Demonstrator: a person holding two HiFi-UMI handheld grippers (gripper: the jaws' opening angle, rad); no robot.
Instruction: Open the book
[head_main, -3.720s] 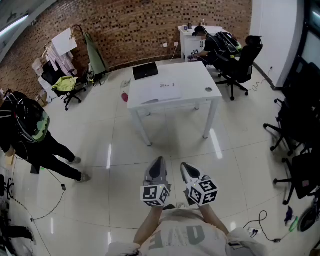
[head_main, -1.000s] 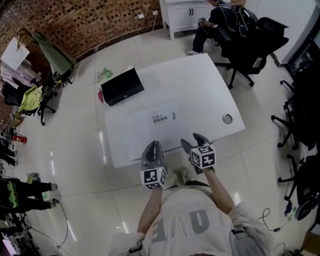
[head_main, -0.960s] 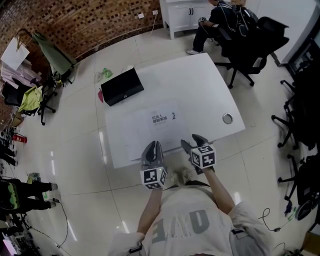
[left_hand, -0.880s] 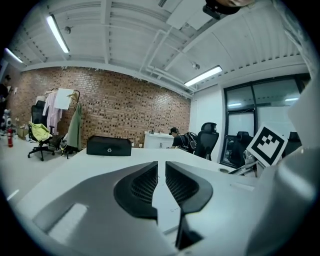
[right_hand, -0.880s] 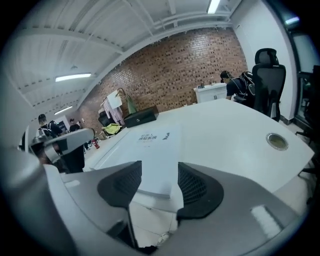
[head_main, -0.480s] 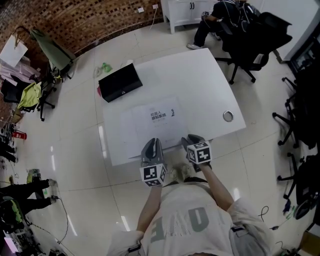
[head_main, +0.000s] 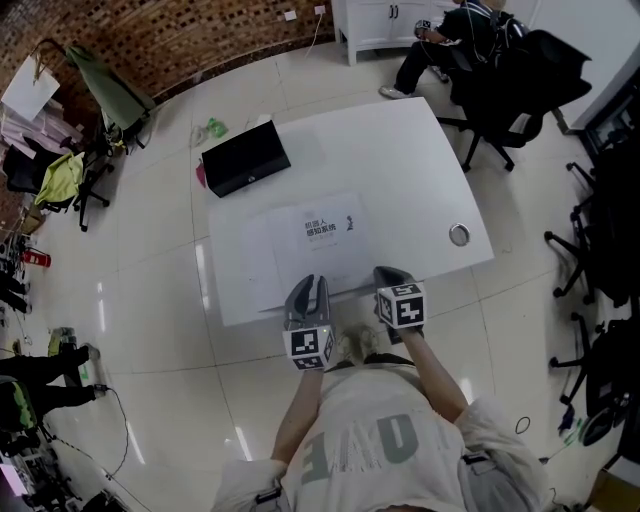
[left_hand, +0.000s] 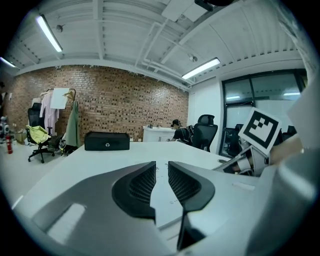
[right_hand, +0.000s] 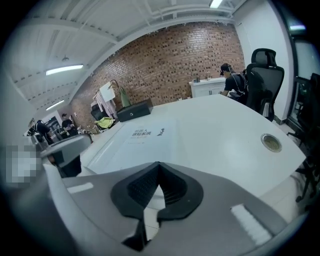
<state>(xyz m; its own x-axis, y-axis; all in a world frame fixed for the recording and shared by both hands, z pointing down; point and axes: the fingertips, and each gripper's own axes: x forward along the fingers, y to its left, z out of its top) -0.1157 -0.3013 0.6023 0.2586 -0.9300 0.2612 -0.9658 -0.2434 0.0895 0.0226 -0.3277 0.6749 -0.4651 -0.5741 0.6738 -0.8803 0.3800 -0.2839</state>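
White table (head_main: 400, 160). Book (head_main: 310, 245) closed, flat, near front edge. Black case (head_main: 245, 158) at far-left corner. Left gripper (head_main: 309, 285): narrow gap, opening, nothing between. Right gripper (head_main: 392, 275): 2 jaws together, empty.

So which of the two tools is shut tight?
The right tool: its jaws touch at the tips, with no gap left. The left tool shows a gap, and its jaws are opening with nothing between them.

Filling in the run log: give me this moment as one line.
book: closed, flat on table | left gripper: jaws opening, nothing between | right gripper: shut, empty | both at table's near edge
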